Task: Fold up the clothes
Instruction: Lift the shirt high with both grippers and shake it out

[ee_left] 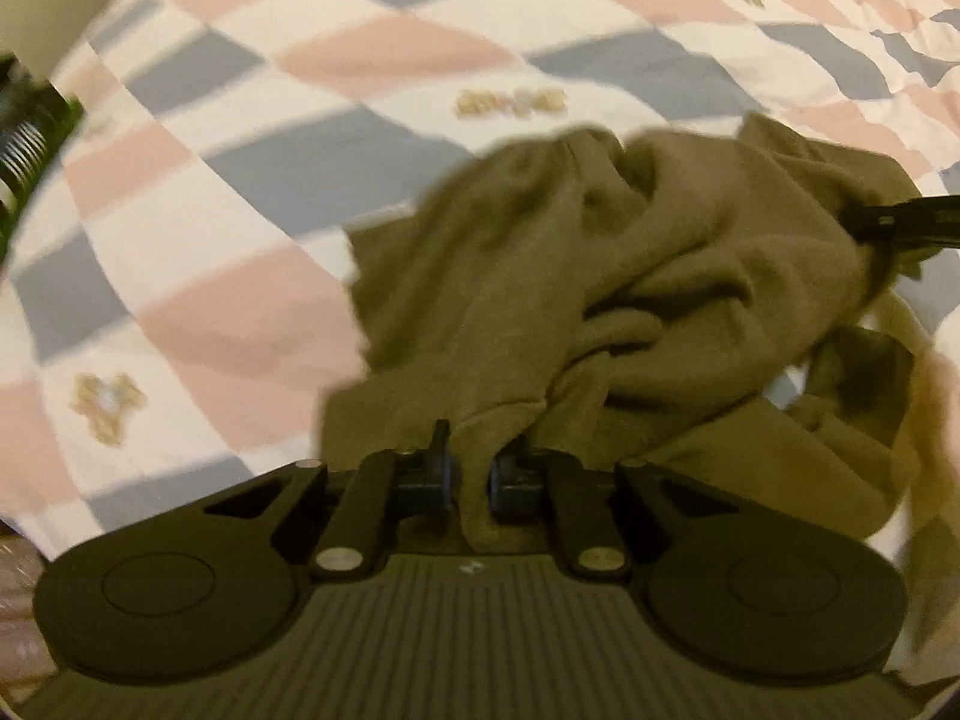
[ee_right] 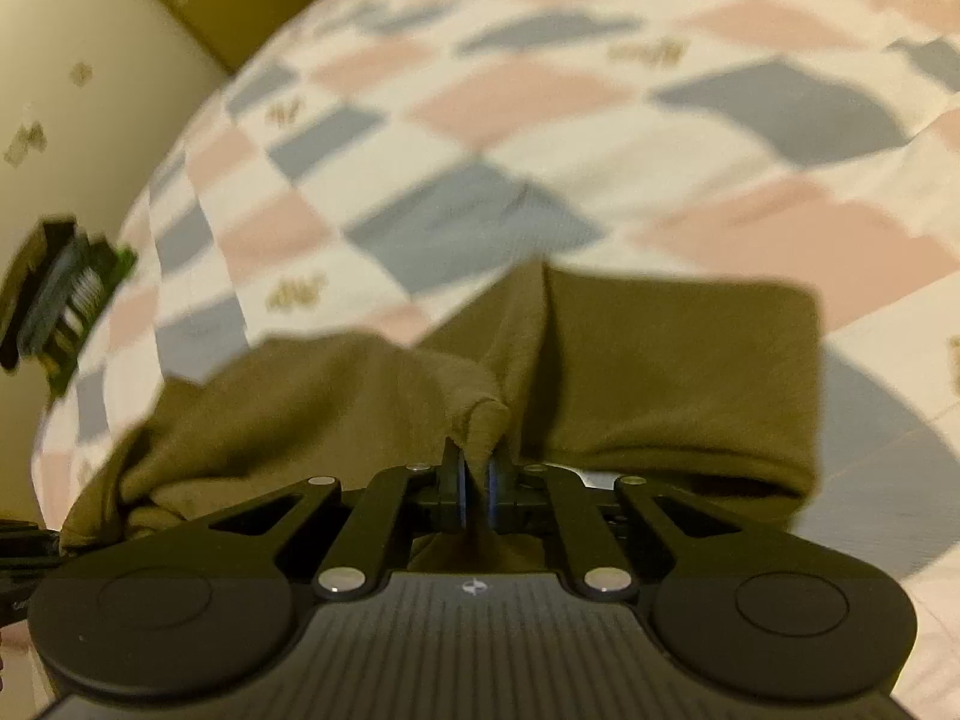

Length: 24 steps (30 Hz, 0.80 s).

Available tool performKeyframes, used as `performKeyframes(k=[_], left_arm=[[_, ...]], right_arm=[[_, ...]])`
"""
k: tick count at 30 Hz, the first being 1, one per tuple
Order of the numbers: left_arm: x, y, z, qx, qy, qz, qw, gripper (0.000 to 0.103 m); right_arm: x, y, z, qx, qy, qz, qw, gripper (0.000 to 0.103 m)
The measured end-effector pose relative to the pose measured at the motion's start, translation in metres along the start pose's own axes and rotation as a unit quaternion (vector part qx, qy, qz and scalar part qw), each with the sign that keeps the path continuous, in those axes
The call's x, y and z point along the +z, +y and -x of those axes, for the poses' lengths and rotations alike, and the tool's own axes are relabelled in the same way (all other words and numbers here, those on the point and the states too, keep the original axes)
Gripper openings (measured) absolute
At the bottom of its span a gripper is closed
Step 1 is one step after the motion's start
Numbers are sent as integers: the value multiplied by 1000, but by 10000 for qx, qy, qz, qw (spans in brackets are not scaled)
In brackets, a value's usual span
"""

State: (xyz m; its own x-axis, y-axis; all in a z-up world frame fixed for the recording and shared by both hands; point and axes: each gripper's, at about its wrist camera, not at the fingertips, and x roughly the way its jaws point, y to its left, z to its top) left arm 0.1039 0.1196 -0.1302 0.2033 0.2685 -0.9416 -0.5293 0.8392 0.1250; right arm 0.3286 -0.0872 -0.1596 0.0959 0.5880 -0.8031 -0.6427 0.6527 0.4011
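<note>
An olive-green garment [ee_left: 606, 276] hangs crumpled above a checkered bedspread [ee_left: 288, 138]. My left gripper [ee_left: 474, 474] is shut on a fold of its near edge, cloth pinched between the pads. The right gripper's fingers [ee_left: 900, 219] enter at the right edge of the left wrist view and grip the garment's far side. In the right wrist view my right gripper [ee_right: 477, 480] is shut on a peaked fold of the olive garment [ee_right: 660, 372], which drapes to both sides. Both views are motion-blurred.
The bedspread [ee_right: 480, 120] of pink, grey-blue and cream diamonds covers the bed. A dark and green object [ee_right: 60, 294] sits past the bed's left edge, also visible as a dark object [ee_left: 30, 132] in the left wrist view. A cream wall [ee_right: 78, 60] lies beyond.
</note>
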Motion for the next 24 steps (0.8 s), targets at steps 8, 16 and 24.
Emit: performKeyframes(k=[8,16,24], left_arm=[[37,27,95,682,-1685,-526,9819,8],[54,23,234,966,-3779,-1238,9124,8],[32,30,339,589,-5340,-1826,8234,9]], right_arm=[[12,31,105,-274,-1742,484,9831,4],[19,91,253,-664,-3826,1246,9131,3],[-12,150,376,-1431,-5351,1380,8211,3]])
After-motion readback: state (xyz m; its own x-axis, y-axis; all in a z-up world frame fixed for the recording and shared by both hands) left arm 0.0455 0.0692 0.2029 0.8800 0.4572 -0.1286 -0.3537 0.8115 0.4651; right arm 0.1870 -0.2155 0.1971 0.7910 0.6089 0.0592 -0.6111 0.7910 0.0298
